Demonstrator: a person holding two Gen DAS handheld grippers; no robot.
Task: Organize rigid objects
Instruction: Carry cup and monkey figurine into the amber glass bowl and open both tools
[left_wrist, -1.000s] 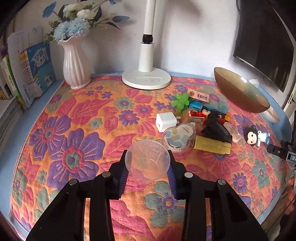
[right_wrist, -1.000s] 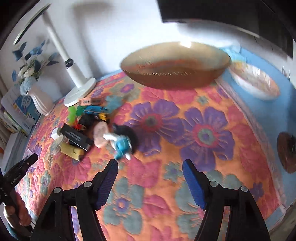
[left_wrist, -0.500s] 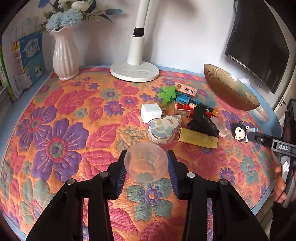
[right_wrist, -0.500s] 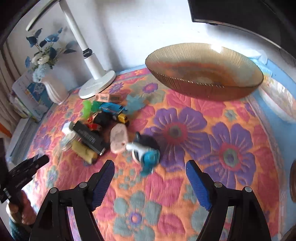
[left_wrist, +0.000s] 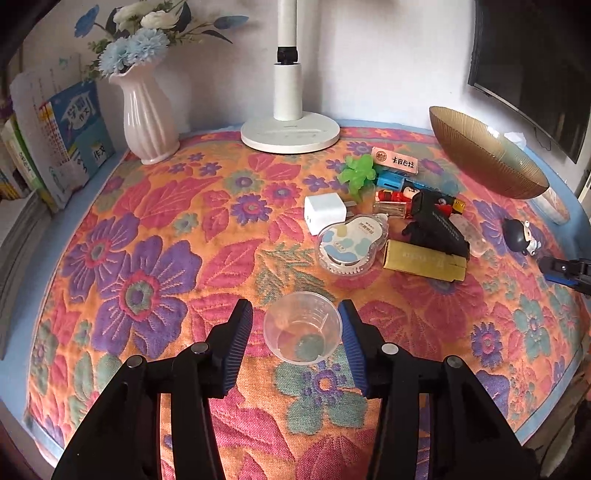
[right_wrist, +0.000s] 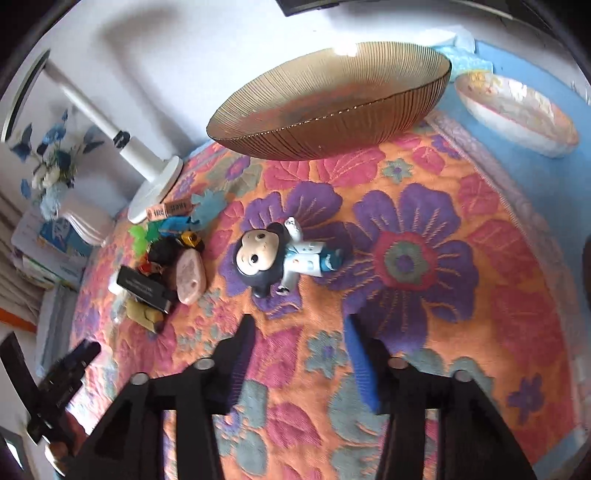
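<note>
Cup (left_wrist: 302, 331) stands freed between my left tongs (left_wrist: 295, 347), just parted; right tongs (right_wrist: 299, 350), empty, narrowing toward the doll (right_wrist: 275, 258).

Setting: a table covered with a quilted floral cloth in orange, pink and purple (left_wrist: 155, 236), with a pale blue border (right_wrist: 517, 173) along its edges. Rear: plain white wall (left_wrist: 388, 55), daylit. Against the wall, a white desk lamp with a round flat base (left_wrist: 290, 131); to its left, a ribbed pale pink ceramic vase (left_wrist: 147, 114) with blue and white artificial flowers (left_wrist: 140, 33). Far left: upright stack of books and workbooks (left_wrist: 62, 140). Upper right: dark flat screen (left_wrist: 532, 62) mounted on the wall.
</note>
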